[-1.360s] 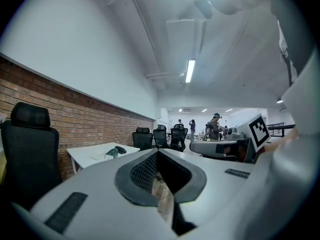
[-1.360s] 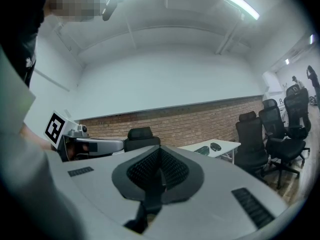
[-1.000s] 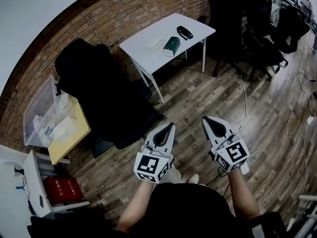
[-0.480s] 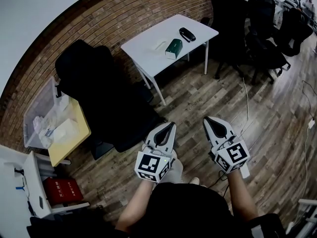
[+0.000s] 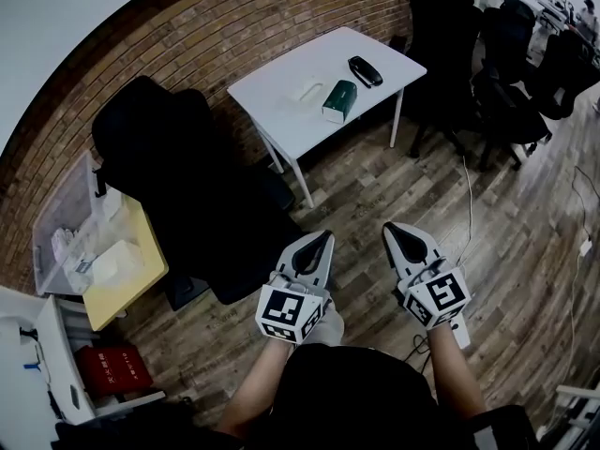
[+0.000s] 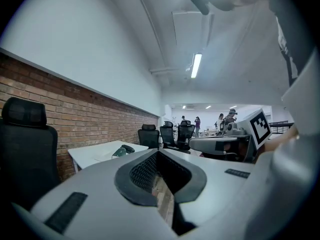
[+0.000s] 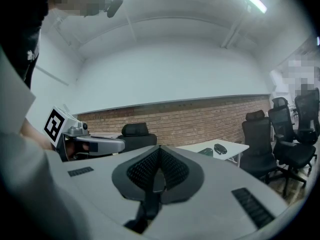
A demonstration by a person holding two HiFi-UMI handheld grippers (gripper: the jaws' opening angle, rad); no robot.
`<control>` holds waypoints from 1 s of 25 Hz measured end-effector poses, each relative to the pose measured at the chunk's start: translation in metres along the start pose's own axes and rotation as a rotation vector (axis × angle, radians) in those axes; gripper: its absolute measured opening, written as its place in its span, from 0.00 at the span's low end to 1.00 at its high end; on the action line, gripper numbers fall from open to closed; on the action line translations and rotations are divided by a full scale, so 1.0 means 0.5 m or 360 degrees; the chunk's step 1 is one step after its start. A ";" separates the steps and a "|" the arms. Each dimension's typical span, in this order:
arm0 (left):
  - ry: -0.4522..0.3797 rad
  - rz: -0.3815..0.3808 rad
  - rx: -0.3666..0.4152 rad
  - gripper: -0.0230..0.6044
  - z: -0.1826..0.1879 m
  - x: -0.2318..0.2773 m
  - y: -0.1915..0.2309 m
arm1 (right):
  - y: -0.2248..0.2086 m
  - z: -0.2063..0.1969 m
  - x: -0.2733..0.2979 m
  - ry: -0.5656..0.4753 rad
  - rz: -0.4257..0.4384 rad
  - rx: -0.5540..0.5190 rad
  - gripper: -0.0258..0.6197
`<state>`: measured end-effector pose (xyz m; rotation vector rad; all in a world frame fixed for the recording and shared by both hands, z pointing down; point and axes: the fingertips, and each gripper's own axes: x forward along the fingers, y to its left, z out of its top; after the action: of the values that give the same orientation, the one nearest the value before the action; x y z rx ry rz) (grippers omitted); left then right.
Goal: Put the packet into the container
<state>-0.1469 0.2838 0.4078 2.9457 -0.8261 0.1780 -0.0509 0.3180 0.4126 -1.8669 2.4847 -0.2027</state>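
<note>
The person stands on the wooden floor (image 5: pixel 403 190) well back from the furniture, holding both tools low in front of the body with their tips pointing forward, a carrying pose that suits walking up rather than reaching. The left tongs (image 5: pixel 322 239) are fully closed with nothing between the pads. The right tongs (image 5: pixel 390 228) also look pressed together and empty. The green packet (image 5: pixel 339 100), most likely the task's thing, lies near the middle of the white bench (image 5: pixel 272 87). A small white item (image 5: pixel 307 90) sits just beside it, and a black case (image 5: pixel 365 71) lies nearer the far edge. The clear plastic container (image 5: pixel 58 209), probably the target, sits well apart on the yellow bench (image 5: pixel 141 251) by the brick wall. It already holds some pale packets. A black office chair (image 5: pixel 178 176) stands between the two benches, so the carry will likely have to go around it. Nothing has been picked up, and the task seems barely begun.
</note>
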 end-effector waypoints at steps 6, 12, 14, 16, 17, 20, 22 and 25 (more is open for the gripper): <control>0.0001 -0.0024 -0.0035 0.03 0.023 0.062 0.119 | -0.029 0.023 0.127 0.0030 -0.0026 -0.0019 0.05; 0.0017 -0.0031 -0.0031 0.03 0.038 0.097 0.225 | -0.051 0.039 0.237 0.0043 -0.0072 0.0000 0.05; 0.0020 -0.0035 -0.0034 0.03 0.040 0.107 0.263 | -0.053 0.044 0.271 0.0043 -0.0088 -0.0042 0.05; 0.0021 -0.0042 -0.0037 0.03 0.037 0.117 0.296 | -0.054 0.043 0.301 0.0053 -0.0107 -0.0112 0.05; 0.0022 -0.0050 -0.0039 0.03 0.035 0.122 0.309 | -0.055 0.041 0.313 0.0058 -0.0118 -0.0129 0.05; 0.0029 -0.0086 -0.0054 0.03 0.021 0.132 0.334 | -0.060 0.031 0.334 0.0068 -0.0169 -0.0114 0.05; 0.0038 -0.0106 -0.0059 0.03 0.011 0.141 0.347 | -0.066 0.027 0.343 0.0072 -0.0207 -0.0107 0.05; 0.0040 -0.0129 -0.0072 0.03 0.008 0.153 0.361 | -0.073 0.030 0.352 0.0081 -0.0224 -0.0128 0.05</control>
<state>-0.1758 0.0905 0.4218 2.9217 -0.6970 0.1877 -0.0640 0.1379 0.4120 -2.0966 2.4290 -0.1577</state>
